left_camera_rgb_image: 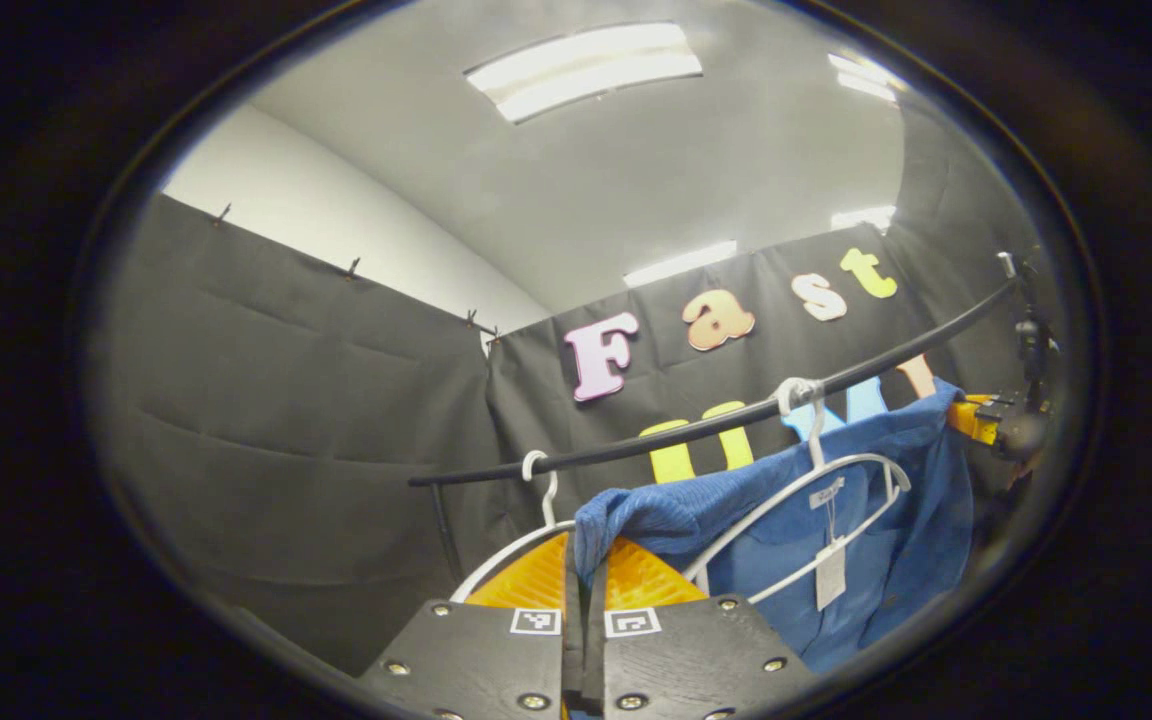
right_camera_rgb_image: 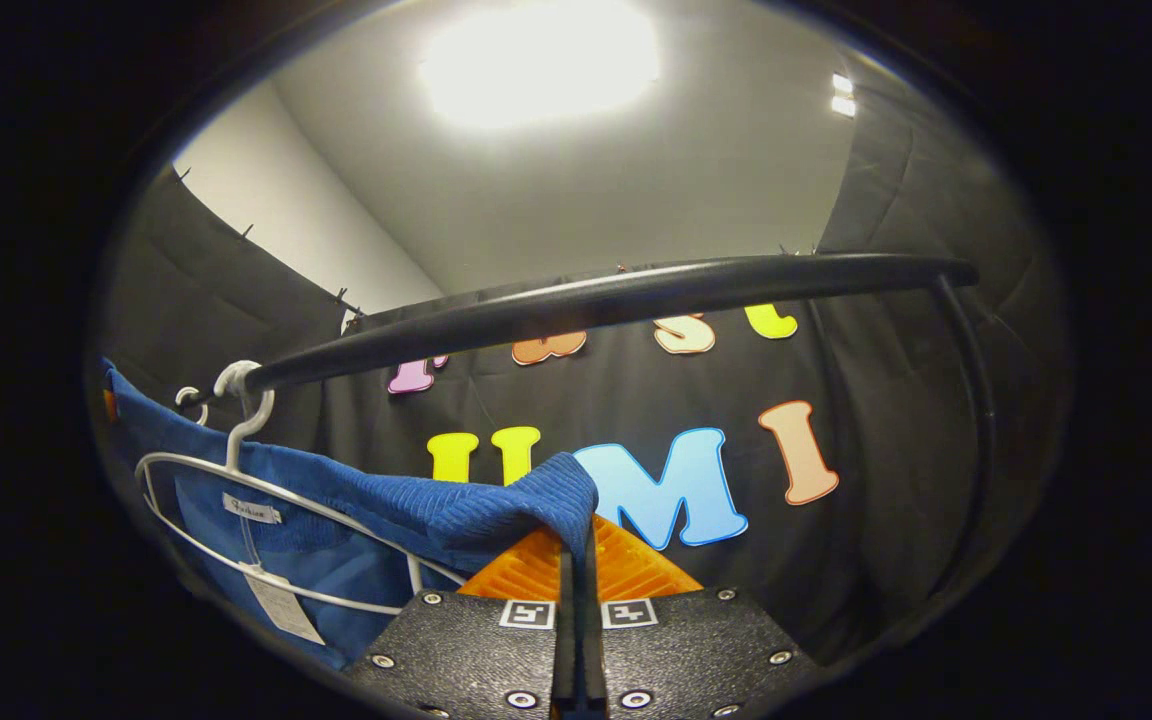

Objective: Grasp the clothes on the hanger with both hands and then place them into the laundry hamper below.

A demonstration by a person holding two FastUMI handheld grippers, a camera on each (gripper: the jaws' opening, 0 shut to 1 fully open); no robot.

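Both grippers clamped on blue garment, one per shoulder.
Left gripper [left_camera_rgb_image: 584,580] and right gripper [right_camera_rgb_image: 576,560] fingers are closed on cloth; garment [left_camera_rgb_image: 836,520] should be lifted evenly off the hanger [left_camera_rgb_image: 816,480] under the rail [right_camera_rgb_image: 616,295].

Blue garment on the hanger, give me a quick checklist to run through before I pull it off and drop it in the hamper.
1. Left hand-held gripper shut on the blue garment: ok, fabric is pinched between its closed fingers.
2. Right hand-held gripper shut on the blue garment: ok, a fold sits between its closed fingers.
3. Garment free of the white hanger: not ok, the hanger is inside the garment.
4. Hanger hook seated on the black rail: ok, so it should stay behind.
5. Paper tag clear of the hanger wire: cannot tell.
6. Hamper position below: cannot tell.
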